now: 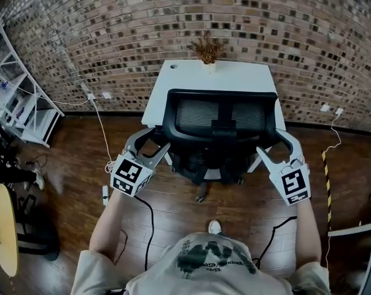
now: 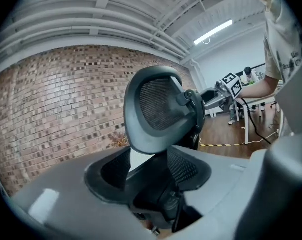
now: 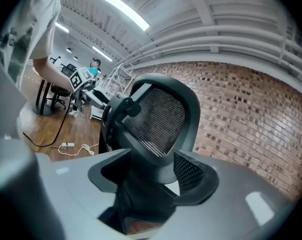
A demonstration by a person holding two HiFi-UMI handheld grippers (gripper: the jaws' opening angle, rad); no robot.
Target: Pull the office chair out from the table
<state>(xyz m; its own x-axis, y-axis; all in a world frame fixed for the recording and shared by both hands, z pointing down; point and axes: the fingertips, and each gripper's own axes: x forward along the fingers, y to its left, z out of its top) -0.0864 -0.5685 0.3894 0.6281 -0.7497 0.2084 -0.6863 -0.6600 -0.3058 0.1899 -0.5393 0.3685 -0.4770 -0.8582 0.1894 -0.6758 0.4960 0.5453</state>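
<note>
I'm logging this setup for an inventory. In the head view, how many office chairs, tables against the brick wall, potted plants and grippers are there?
Chair: 1
Table: 1
Plant: 1
Grippers: 2, left gripper and right gripper
Total: 5

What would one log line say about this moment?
left gripper: open, at chair left side | right gripper: open, at chair right side | chair: pushed up to table | pull: not started
</note>
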